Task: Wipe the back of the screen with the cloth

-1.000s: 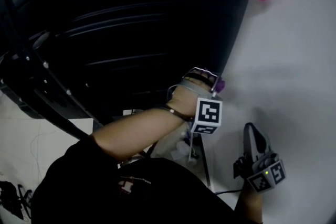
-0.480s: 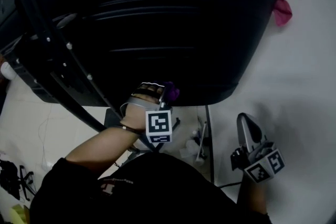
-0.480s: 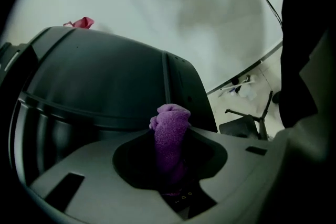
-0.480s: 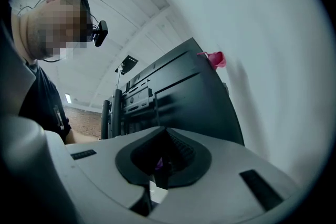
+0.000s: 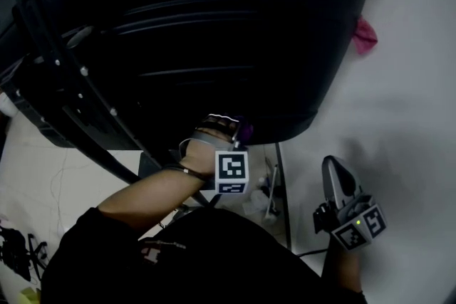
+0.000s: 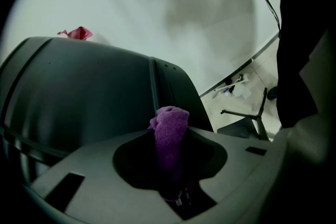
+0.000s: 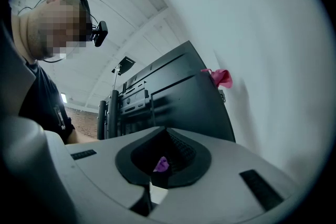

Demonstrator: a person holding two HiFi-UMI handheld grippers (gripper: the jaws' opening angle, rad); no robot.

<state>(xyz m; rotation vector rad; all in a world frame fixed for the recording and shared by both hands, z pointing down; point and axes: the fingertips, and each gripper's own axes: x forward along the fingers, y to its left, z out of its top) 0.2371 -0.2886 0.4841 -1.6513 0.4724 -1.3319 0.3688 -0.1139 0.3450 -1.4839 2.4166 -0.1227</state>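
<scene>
Left gripper (image 5: 240,129): closed tight on cloth (image 6: 169,129). Cloth: purple, terry-textured, bunched into a thick upright wad, pinched low between the fingers with its rounded top standing out past their tips. Screen (image 6: 79,89): directly ahead of the left fingertips, back side showing; dark, matte, gently curved, with long parallel grooves across it in the head view and one seam just left of the cloth in the left gripper view. Cloth top at the screen's lower edge near a rounded corner, seemingly touching it. Right gripper (image 5: 337,178): fingers drawn together, nothing held, well apart from the screen, over white surface (image 5: 399,124). Pink rag (image 5: 365,34): far beyond both sets of fingertips, beside the screen's far edge, crumpled against the white surface. Black stand (image 7: 107,113): behind the screen, left of the right fingers.
</scene>
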